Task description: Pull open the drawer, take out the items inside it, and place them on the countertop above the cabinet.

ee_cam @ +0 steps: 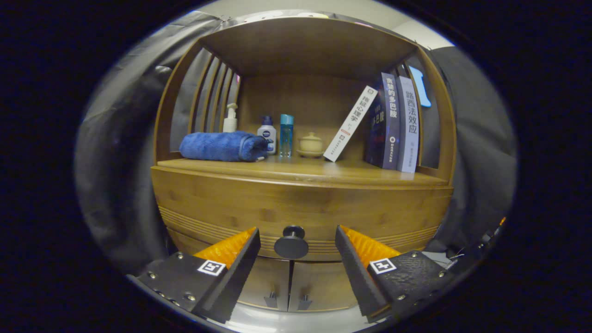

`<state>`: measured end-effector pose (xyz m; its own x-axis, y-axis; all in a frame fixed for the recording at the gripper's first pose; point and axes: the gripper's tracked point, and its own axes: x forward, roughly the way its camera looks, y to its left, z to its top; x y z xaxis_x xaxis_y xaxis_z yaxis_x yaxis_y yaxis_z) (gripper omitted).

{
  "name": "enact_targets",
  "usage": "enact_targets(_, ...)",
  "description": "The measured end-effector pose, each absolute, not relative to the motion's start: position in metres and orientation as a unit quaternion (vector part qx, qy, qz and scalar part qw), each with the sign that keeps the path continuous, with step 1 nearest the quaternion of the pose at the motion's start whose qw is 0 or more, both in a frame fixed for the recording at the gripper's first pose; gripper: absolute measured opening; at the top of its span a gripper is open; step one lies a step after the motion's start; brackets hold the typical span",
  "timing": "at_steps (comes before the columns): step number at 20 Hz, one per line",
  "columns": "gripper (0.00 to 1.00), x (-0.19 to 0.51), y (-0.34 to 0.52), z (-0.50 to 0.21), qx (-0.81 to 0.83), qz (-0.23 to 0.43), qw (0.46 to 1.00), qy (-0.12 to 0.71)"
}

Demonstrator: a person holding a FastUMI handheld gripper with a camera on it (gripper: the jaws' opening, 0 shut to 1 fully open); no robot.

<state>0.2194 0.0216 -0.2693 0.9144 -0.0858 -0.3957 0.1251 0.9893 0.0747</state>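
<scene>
A wooden cabinet faces me, its drawer front [300,208] closed and flush under the countertop [296,171]. A dark round knob [291,243] sticks out of the drawer's lower middle. My gripper [296,236] is open, one finger on each side of the knob, with a gap between each finger and the knob. The knob sits between the fingertips [252,233]. The drawer's contents are hidden.
On the countertop lie a folded blue towel [222,146], a white pump bottle [230,119], a white-and-blue bottle [268,134], a blue tube [286,135], a small lidded pot [311,144] and three books [393,122]. Two lower cabinet doors [291,286] sit below the drawer.
</scene>
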Motion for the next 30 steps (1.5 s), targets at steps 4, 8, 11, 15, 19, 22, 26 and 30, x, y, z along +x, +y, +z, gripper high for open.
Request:
enact_targets(4,0.75,0.235,0.025,-0.283,0.075,-0.054,0.972,0.216)
enact_targets(8,0.53,0.236,0.029,-0.279,0.059,-0.086,0.974,0.203)
enact_targets(11,0.42,0.238,0.029,-0.282,0.05,-0.096,0.977,0.186)
enact_targets(15,0.33,0.24,0.029,-0.284,0.076,-0.09,0.973,0.201)
enact_targets(19,0.25,0.231,0.027,-0.284,0.077,-0.093,0.971,0.208)
enact_targets(22,0.25,0.213,0.028,-0.28,0.079,-0.088,0.972,0.206)
enact_targets(26,0.25,0.176,0.03,-0.269,0.067,-0.086,0.974,0.198)
enact_targets(30,0.25,0.138,0.035,-0.258,0.065,-0.082,0.976,0.191)
